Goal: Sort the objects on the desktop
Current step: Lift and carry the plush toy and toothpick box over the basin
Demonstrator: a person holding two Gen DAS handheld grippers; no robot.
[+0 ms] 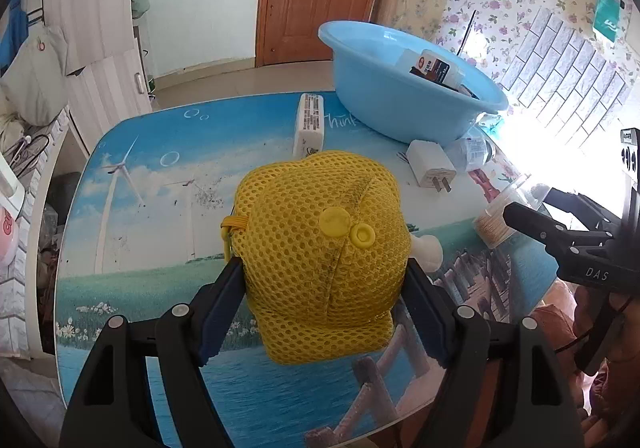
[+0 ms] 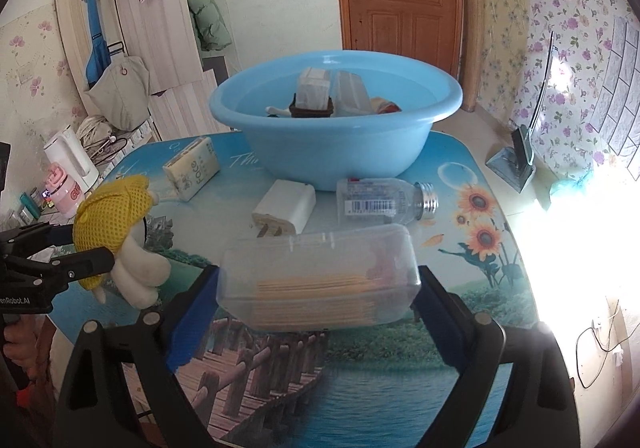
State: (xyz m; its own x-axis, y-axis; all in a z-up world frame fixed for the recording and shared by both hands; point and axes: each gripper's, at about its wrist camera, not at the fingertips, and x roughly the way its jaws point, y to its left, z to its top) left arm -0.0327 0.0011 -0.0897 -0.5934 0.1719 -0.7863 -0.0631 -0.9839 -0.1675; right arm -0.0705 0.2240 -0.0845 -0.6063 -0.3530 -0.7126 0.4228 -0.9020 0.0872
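My left gripper (image 1: 324, 268) is shut on a yellow mesh-covered soft toy (image 1: 320, 232), its pads pressing on both sides. The toy's white plush part (image 1: 430, 252) sticks out behind. It hangs a little above the table. The right wrist view shows the same toy (image 2: 112, 212) at the left in the left gripper (image 2: 86, 244). My right gripper (image 2: 318, 276) is shut on a clear plastic box of thin sticks (image 2: 320, 248), held lying sideways above the table. A light blue basin (image 2: 320, 152) with several items inside stands at the back.
On the picture-printed table (image 1: 160, 248) lie a tissue pack (image 2: 192, 168), a white plug charger (image 2: 286, 208) and a clear bottle (image 2: 384, 200) on its side, all near the basin (image 1: 400, 108). A white kettle (image 2: 72, 160) stands off the table's left edge.
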